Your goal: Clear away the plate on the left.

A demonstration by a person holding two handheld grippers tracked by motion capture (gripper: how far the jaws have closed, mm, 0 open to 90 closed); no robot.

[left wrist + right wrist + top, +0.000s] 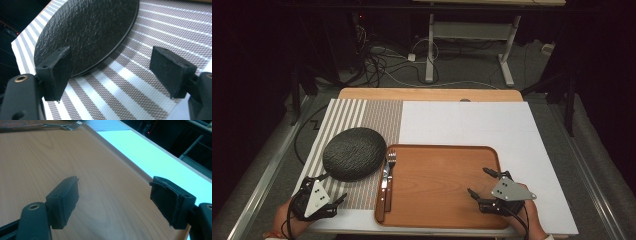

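On the left side of the table, a striped placemat (362,117), and on it a round black plate (354,153) with a bumpy top. Just below the plate, at its near edge, the left gripper (326,188), jaws spread wide, nothing between them. In the left gripper view, the same black plate (87,30) up close, its rim right by the left-hand pad (60,72); whether pad and rim are touching, hard to tell. The other pad (171,71) well off to the side, over the stripes of the placemat (160,27).

Next to the placemat, a brown wooden tray (442,220) on a white board (472,122). Along the tray's left side, a fork (391,165) and a knife (384,192) with wooden handles, lying close together and pointing away from the person.

At the tray's right near corner, the right gripper (479,184), jaws also wide apart, holding nothing. In the right gripper view, bare tray wood (105,182) between the two pads, the fork (68,126) far off at the top, and the tray's raised rim running past the right-hand pad (170,200).
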